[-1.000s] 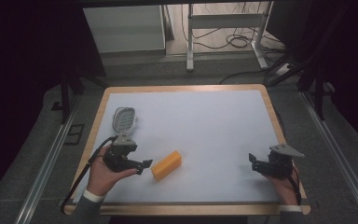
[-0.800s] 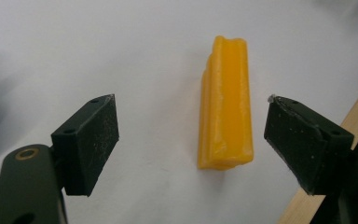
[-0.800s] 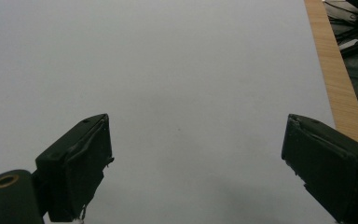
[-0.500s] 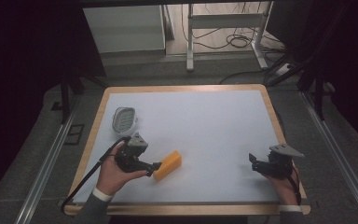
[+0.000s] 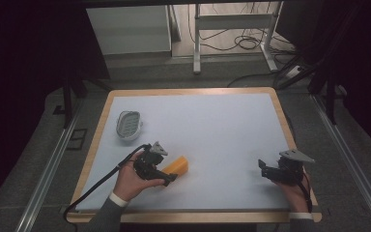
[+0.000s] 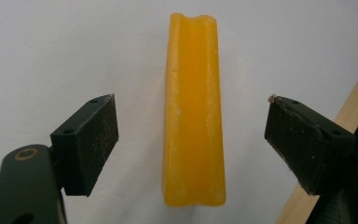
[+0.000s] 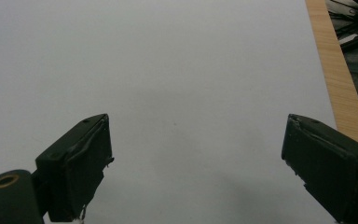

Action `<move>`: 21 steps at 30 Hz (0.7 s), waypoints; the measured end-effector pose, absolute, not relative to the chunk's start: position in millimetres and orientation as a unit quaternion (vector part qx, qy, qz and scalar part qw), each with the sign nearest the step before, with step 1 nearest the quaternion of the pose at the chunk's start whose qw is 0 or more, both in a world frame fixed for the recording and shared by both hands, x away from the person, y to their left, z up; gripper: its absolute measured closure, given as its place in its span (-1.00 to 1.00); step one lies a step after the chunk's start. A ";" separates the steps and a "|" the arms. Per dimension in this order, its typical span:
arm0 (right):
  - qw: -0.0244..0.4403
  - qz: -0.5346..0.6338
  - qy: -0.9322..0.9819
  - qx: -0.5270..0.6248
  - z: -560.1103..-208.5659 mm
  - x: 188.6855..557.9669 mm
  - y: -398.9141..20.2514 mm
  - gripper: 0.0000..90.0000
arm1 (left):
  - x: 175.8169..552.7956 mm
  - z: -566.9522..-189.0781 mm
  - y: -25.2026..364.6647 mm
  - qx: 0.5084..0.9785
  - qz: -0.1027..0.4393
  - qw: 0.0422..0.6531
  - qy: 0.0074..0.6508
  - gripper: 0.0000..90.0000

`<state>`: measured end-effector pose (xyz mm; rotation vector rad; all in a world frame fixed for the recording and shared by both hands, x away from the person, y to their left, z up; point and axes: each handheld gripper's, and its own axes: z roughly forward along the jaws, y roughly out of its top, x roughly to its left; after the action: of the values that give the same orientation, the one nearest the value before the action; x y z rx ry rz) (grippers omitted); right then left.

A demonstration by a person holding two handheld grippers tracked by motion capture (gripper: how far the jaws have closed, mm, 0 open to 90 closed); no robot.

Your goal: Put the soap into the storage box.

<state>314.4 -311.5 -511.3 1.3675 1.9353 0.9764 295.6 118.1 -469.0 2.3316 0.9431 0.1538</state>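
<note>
Left hand-held gripper (image 5: 170,178) sits low at lower left of the high view, jaws spread wide either side of the yellow block (image 6: 194,112), which lies flat on the worktop (image 5: 212,121) between them, untouched. Best to centre it, then close across its narrow sides. Farther right, the right hand-held gripper (image 5: 262,166) rests open over bare surface.

- Your left gripper (image 5: 166,178) sits near the table's (image 5: 222,116) front-left, its jaws spread to either side of the bar (image 5: 176,166), which lies flat on the mat.
- The small dish (image 5: 128,124) rests behind and left of that bar, near the left edge.
- Your right gripper (image 5: 263,169) is at the front-right, well apart from the bar.
</note>
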 end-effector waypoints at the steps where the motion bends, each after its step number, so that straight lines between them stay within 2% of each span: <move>1: 0.285 0.365 0.724 0.512 -511.4 314.4 -311.5 -0.82 | 296.4 -470.3 116.7 0.882 0.058 0.304 0.356 -0.58; 9: 0.285 0.364 0.724 0.512 -512.3 314.8 -311.5 -0.82 | 302.0 -477.7 110.2 0.883 0.051 0.295 0.361 -0.40; 21: 0.286 0.360 0.725 0.512 -514.2 315.6 -312.3 -0.82 | 309.2 -491.6 102.4 0.886 0.035 0.275 0.371 -0.01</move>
<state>315.6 -312.3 -514.2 1.3695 1.9385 0.9616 309.2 102.4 -491.6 2.3820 0.9977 0.0948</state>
